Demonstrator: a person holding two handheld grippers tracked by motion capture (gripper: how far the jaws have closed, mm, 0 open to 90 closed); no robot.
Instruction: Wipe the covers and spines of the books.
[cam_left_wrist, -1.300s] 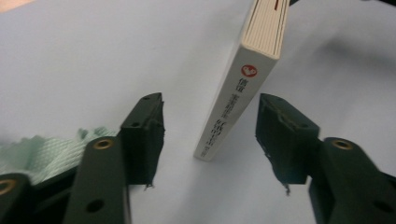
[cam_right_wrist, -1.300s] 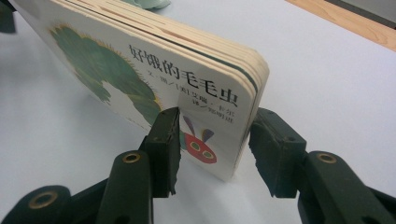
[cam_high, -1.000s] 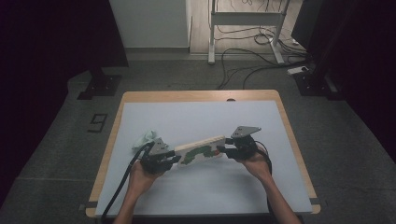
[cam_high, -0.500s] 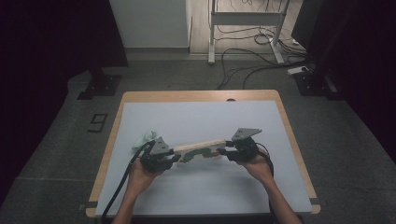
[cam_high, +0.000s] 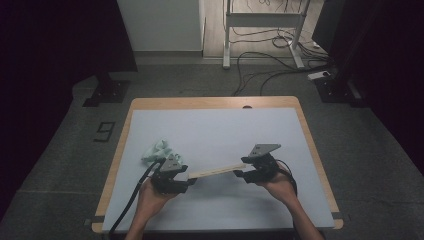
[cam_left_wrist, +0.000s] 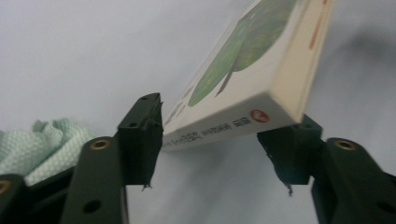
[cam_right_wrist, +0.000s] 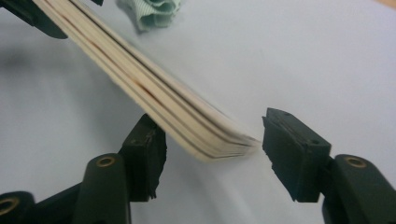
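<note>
Right now my left gripper (cam_high: 183, 176) has its jaws spread, having just been opening, and the spine end of the book (cam_high: 216, 171) sits between them: in the left gripper view the book (cam_left_wrist: 252, 70) tilts up and away, its lower corner touching the inner face of one pad (cam_left_wrist: 144, 126) and its other corner resting on top of the opposite pad (cam_left_wrist: 292, 144), so nothing pinches it. My right gripper (cam_high: 243, 173) has likewise just been opening; in the right gripper view the page-edge end of the book (cam_right_wrist: 154, 93) lies against one pad (cam_right_wrist: 147, 149), with a clear gap to the other pad (cam_right_wrist: 292, 149). Taking the book as landmark, it spans the space between the two grippers over the near half of the pale table (cam_high: 225, 130). A crumpled green cloth (cam_high: 157, 150) lies just beyond its left end, apart from it. Beyond the book the table surface runs open to the far wooden edge (cam_high: 215, 102); on its near side there is bare surface between my forearms.
</note>
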